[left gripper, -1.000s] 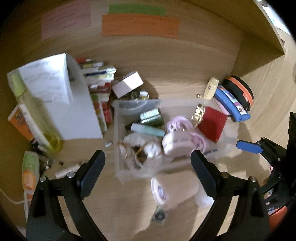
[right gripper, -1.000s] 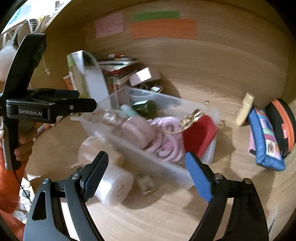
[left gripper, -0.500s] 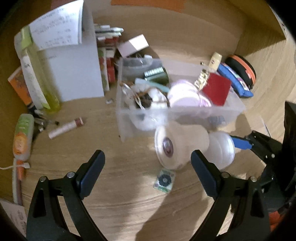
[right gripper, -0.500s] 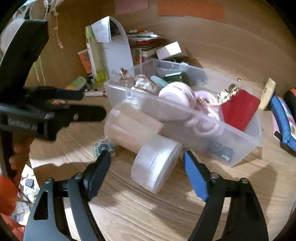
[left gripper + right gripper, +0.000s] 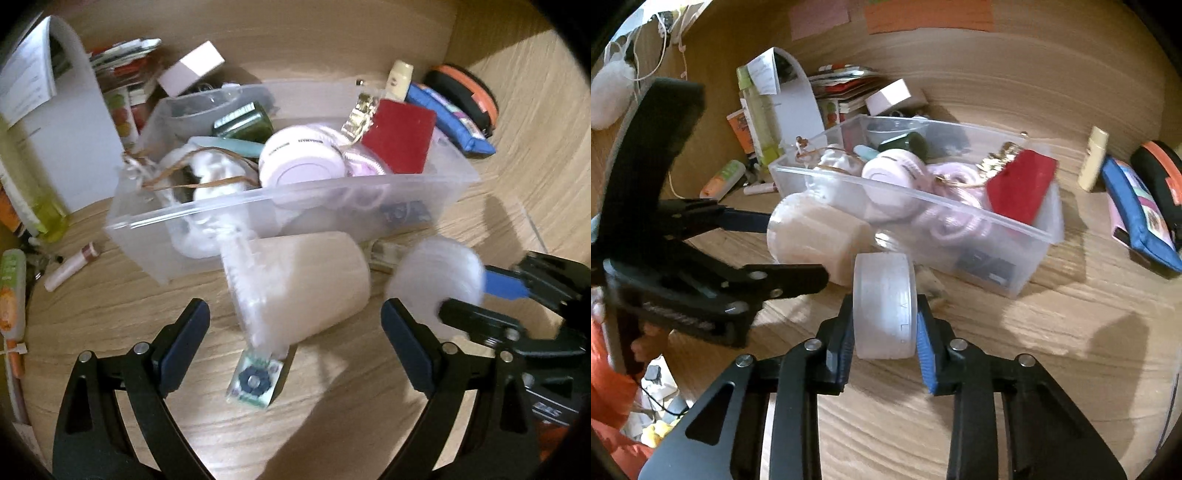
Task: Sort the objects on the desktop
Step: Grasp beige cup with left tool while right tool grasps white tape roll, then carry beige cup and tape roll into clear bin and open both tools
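A clear plastic bin point(image 5: 207, 216) point(image 5: 1043, 229) holds a pink round case point(image 5: 301, 162), pink coiled cord, a red box point(image 5: 400, 136) and more. A beige cup point(image 5: 299, 284) point(image 5: 812, 236) lies on its side on the desk in front of the bin. My left gripper point(image 5: 295, 332) is open, its fingers on either side of the cup. My right gripper point(image 5: 884, 328) is shut on a frosted white round jar point(image 5: 884, 306) point(image 5: 436, 273), just right of the cup.
A small white-green packet point(image 5: 255, 380) lies on the desk near the left gripper. A blue pouch point(image 5: 1141, 218), an orange-black case point(image 5: 1160, 170) and a cream tube point(image 5: 1093, 158) lie at right. A white file holder point(image 5: 790, 99), boxes and tubes crowd the left.
Both grippers have moved down and closer to the desk. The right gripper has closed on the white jar. The left gripper has come around the beige cup and stays open.
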`<state>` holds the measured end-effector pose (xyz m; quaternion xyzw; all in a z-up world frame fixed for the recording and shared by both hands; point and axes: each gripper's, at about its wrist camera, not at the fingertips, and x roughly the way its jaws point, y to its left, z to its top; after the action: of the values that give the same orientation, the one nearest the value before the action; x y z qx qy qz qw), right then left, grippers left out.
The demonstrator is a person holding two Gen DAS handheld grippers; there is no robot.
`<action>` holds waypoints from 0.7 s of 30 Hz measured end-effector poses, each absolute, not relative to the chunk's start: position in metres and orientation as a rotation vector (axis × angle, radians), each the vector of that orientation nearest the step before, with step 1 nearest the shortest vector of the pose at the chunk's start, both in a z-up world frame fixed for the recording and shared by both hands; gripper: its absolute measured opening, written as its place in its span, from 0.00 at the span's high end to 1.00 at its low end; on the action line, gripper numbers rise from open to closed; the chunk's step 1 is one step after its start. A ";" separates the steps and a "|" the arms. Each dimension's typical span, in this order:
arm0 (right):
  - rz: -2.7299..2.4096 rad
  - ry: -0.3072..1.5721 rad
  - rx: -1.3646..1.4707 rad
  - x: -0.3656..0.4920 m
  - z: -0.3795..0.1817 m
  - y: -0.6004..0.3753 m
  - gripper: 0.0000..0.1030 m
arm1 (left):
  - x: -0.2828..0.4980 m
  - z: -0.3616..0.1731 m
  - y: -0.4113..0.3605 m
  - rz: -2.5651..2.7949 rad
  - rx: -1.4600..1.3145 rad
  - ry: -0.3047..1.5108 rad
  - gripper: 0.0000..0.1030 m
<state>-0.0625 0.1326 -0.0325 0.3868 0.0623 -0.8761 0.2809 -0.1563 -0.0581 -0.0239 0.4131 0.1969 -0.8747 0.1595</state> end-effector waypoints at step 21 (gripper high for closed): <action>-2.416 0.109 0.943 -0.064 -0.004 0.156 0.74 | -0.154 -0.013 -0.049 -2.502 1.046 0.588 0.36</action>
<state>-0.0638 0.1561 -0.0040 0.3500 0.0403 -0.8962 0.2696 -0.1537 -0.0487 -0.0128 0.3707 0.2082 -0.8866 0.1824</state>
